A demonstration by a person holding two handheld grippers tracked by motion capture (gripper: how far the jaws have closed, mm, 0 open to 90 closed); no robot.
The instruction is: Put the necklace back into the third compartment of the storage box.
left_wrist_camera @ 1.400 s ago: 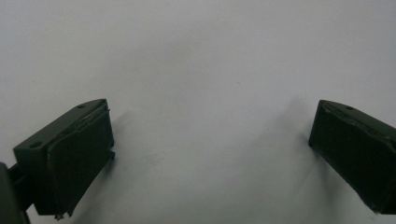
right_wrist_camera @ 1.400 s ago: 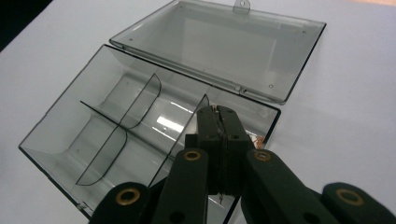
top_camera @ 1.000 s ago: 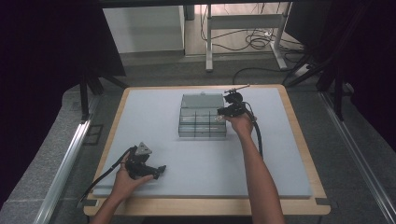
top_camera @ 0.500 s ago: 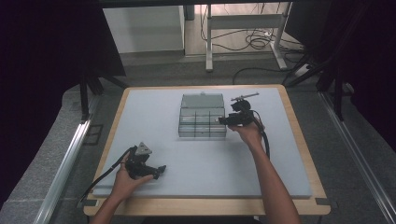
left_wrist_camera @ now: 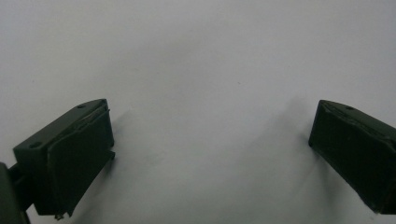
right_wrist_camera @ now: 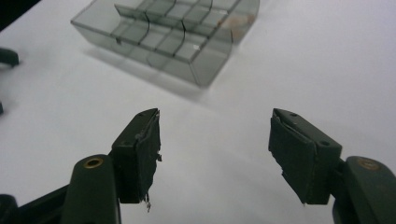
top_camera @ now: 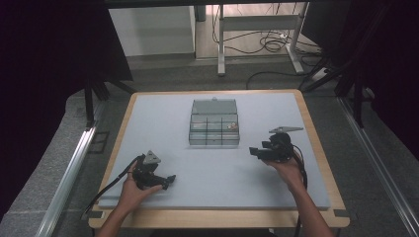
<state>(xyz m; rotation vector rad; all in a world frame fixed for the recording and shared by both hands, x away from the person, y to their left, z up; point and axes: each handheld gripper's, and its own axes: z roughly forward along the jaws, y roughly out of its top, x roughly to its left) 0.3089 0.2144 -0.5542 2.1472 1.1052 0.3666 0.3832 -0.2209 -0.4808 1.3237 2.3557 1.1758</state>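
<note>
Clear compartment box [top_camera: 214, 129] sits at tabletop [top_camera: 163, 113] centre, lid open toward far edge. Right hand-held gripper [top_camera: 253, 151] just right of box, apart from it, jaws wide, empty. Left hand-held gripper [top_camera: 170, 180] near front-left edge, well apart from box, jaws wide, empty.

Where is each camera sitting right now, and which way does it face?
High view: above the person's side, looking forward and down on the table; forearms, left gripper and right gripper show.
Left gripper view: rides the left gripper, facing bare table between open jaws.
Right gripper view: rides the right gripper, facing the compartment box.
Shared: the high view shows that box too.
</note>
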